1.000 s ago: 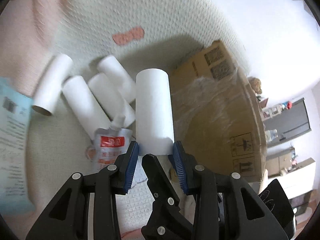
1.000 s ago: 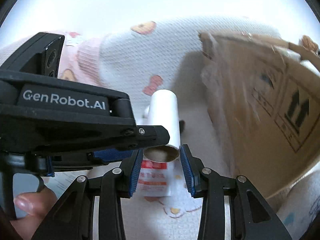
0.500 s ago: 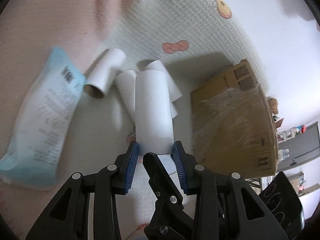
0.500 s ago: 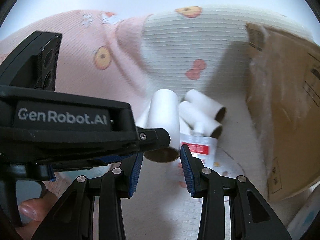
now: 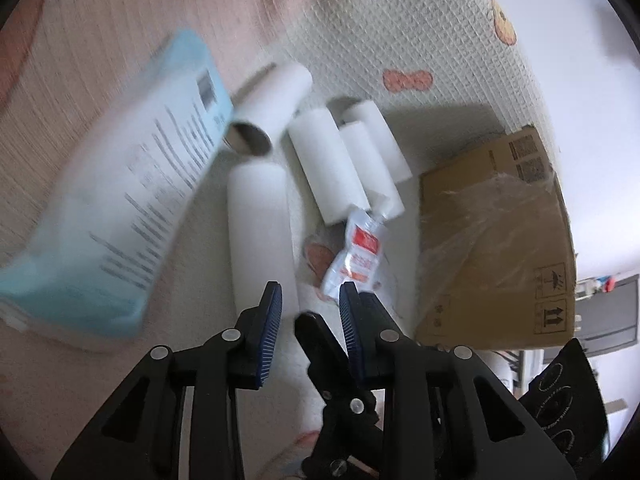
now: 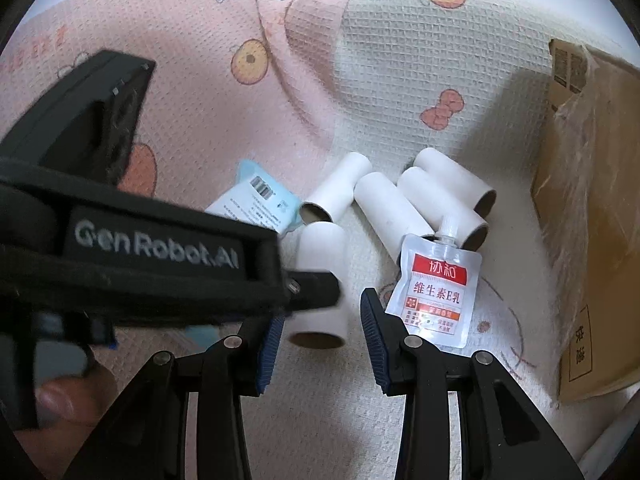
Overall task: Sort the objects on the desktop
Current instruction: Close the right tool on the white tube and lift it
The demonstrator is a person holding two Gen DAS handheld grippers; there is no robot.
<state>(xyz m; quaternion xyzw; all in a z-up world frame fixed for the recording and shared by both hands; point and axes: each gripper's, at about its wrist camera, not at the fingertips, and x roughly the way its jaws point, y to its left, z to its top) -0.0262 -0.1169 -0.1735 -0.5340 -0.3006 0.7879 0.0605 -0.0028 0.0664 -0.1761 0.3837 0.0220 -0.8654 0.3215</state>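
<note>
Held tube: a white cardboard tube (image 5: 260, 236) lies on the blanket (image 5: 420, 40), its near end at the left gripper (image 5: 310, 312)'s left finger (image 5: 271, 312), mostly outside the gap; in the right wrist view the same tube (image 6: 322, 280) lies ahead of the right gripper (image 6: 322, 322), between its fingertips.
Left fingers: closing, narrow gap, nothing pressed between the pads; only blanket shows in the gap.
Right fingers: moderately apart, not touching the tube; its brown open end faces them.
Other tubes: four more white tubes (image 5: 328, 168) lie in a loose cluster just beyond the left fingers, some touching each other.
Pouch: a small white spouted pouch with a red label (image 6: 434, 292) lies just beside the right finger (image 6: 370, 320) of the right gripper, its spout touching the cluster.
Packet: a blue and white printed packet (image 5: 120, 200) lies left of the left fingers, blurred.
Box: a cardboard box (image 5: 500, 248) stands right of both grippers.
Person: a fingertip (image 6: 60, 400) shows under the left gripper's body.
</note>
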